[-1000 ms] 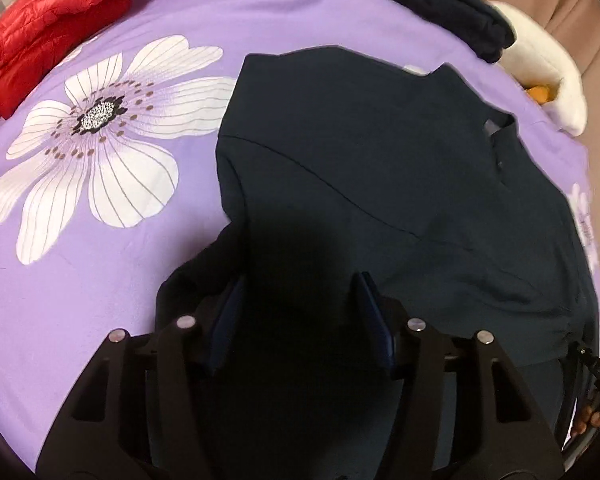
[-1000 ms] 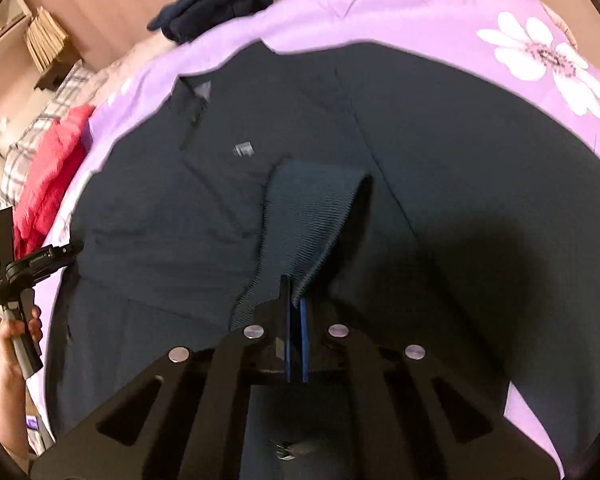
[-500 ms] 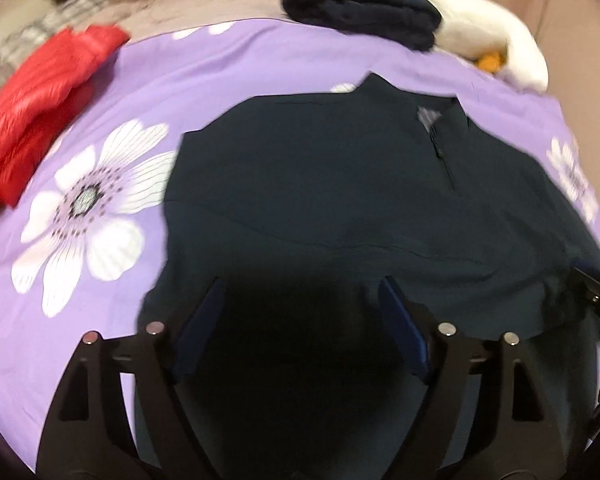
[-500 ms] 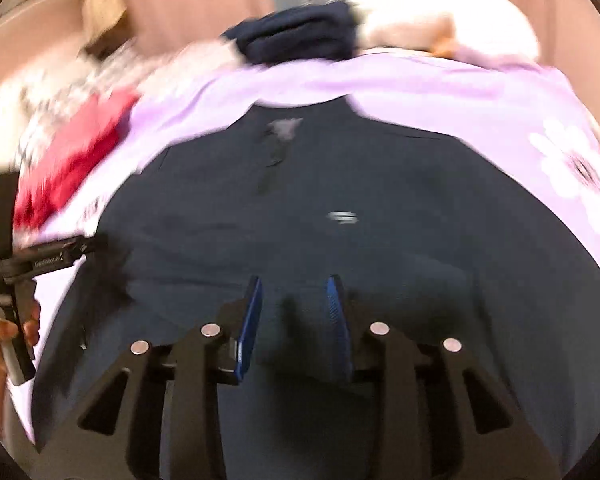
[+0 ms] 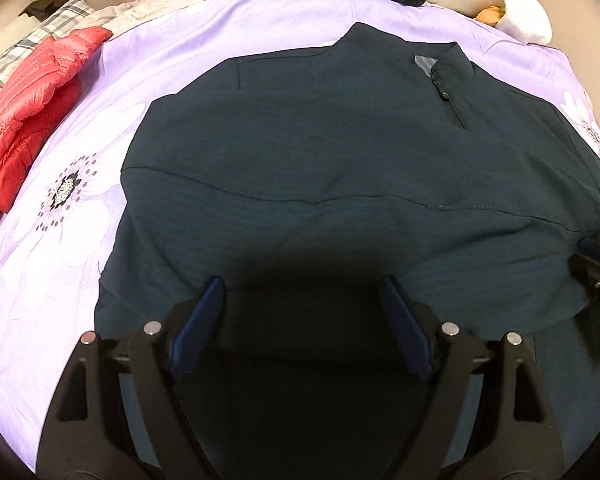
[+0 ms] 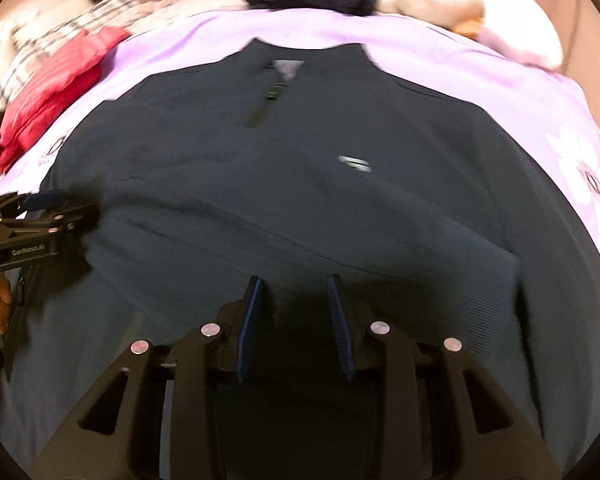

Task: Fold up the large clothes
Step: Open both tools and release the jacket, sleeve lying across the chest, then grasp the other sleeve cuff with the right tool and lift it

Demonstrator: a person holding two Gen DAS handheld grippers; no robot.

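Left gripper and right gripper, both released, hover above a dark pullover; red jacket at nine o'clock.

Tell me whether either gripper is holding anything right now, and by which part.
Nothing is held: left gripper and right gripper are both open above the dark pullover.

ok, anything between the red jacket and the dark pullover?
Only bare purple floral sheet between the red jacket and the dark pullover; the left wrist view shows it most clearly.
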